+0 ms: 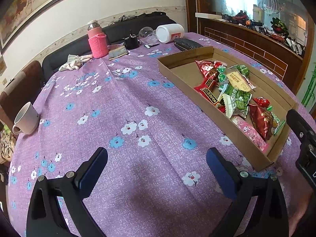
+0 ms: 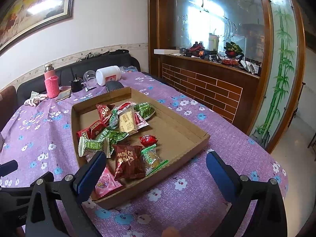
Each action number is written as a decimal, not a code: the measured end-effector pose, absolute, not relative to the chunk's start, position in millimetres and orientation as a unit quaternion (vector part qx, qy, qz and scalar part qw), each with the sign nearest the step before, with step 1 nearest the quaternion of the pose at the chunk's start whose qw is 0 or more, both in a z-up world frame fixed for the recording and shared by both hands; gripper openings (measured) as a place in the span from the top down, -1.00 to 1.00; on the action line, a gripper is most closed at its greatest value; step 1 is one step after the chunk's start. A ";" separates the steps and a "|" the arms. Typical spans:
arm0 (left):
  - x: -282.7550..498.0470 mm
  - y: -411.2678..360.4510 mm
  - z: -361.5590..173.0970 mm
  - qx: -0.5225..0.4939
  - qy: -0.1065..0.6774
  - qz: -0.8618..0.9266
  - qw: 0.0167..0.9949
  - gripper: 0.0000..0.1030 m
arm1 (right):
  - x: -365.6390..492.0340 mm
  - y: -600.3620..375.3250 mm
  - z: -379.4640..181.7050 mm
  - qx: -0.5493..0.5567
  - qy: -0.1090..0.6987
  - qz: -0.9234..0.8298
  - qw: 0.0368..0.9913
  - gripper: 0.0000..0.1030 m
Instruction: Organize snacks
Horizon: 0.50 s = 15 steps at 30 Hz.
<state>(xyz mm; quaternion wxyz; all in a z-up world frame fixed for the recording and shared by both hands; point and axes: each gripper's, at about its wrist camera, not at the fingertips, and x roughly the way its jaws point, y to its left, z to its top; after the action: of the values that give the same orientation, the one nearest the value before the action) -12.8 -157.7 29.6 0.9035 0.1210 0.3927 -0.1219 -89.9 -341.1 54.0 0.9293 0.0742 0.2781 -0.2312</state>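
— Where do we stand?

— I've got both the left gripper [image 1: 157, 169] and the right gripper [image 2: 156, 169] spread wide, holding nothing. The wrapped red, green and pink snack packets [image 2: 120, 136] lie heaped in the shallow brown cardboard tray [image 2: 177, 138] on the purple flowered desk [image 1: 122, 102].

— Anything left?

— I see no strays on the desk; I'd say only tidying inside the tray.

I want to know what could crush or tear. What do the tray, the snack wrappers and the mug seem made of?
Tray: plain brown cardboard, matte, with folded walls. Snack wrappers: thin glossy plastic film, crinkled, with crimped ends. Mug: probably glazed ceramic, smooth and off-white, though plastic cannot be ruled out.
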 end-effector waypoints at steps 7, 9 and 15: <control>-13.5 -158.5 30.5 0.125 0.390 -0.119 0.904 -0.94 | -90.5 -338.9 54.8 0.068 0.277 -0.234 0.930 -0.98; -14.5 -158.2 32.0 0.126 0.384 -0.116 0.907 -0.94 | -90.8 -339.2 54.9 0.070 0.276 -0.234 0.929 -0.98; -15.1 -150.2 34.5 0.116 0.379 -0.102 0.912 -0.94 | -92.9 -340.4 55.6 0.074 0.274 -0.236 0.929 -0.98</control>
<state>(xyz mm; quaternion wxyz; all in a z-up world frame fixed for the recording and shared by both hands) -15.1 -150.2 34.5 0.9125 0.1163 0.3789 -0.1015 -92.9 -340.4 55.6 0.9294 0.0744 0.2738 -0.2360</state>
